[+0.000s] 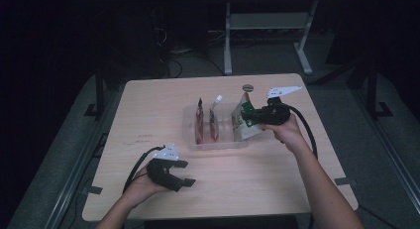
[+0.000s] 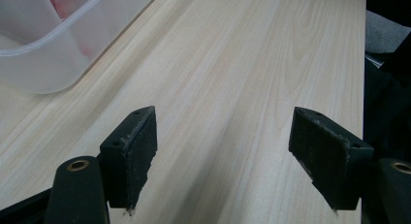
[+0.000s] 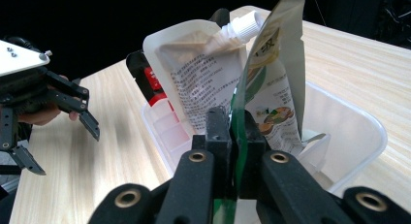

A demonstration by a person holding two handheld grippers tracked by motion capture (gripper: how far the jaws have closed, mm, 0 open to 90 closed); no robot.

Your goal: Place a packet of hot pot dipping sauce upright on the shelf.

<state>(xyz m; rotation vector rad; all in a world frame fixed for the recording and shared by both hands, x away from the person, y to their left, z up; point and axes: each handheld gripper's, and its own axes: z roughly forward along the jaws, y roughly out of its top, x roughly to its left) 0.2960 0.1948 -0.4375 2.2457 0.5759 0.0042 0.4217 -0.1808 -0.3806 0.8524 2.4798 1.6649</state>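
Observation:
A clear plastic bin point(image 1: 218, 145) sits mid-table. In it stand a red pouch point(image 1: 199, 122) and a white spouted pouch point(image 1: 214, 117). My right gripper point(image 1: 251, 117) is shut on the edge of a green and silver pouch point(image 1: 243, 125), held upright with its lower end inside the bin's right end. In the right gripper view the jaws point(image 3: 237, 136) pinch the green pouch point(image 3: 276, 83) in front of the white spouted pouch point(image 3: 203, 73) and the red pouch point(image 3: 150, 78). My left gripper point(image 1: 189, 173) rests open near the table's front left, nothing between its fingers point(image 2: 131, 151).
A small round disc point(image 1: 247, 87) lies on the table behind the bin. The bin's corner point(image 2: 43, 64) shows far left in the left gripper view, with bare wood ahead. The left gripper point(image 3: 63, 151) appears at the left of the right gripper view. Dark floor surrounds the table.

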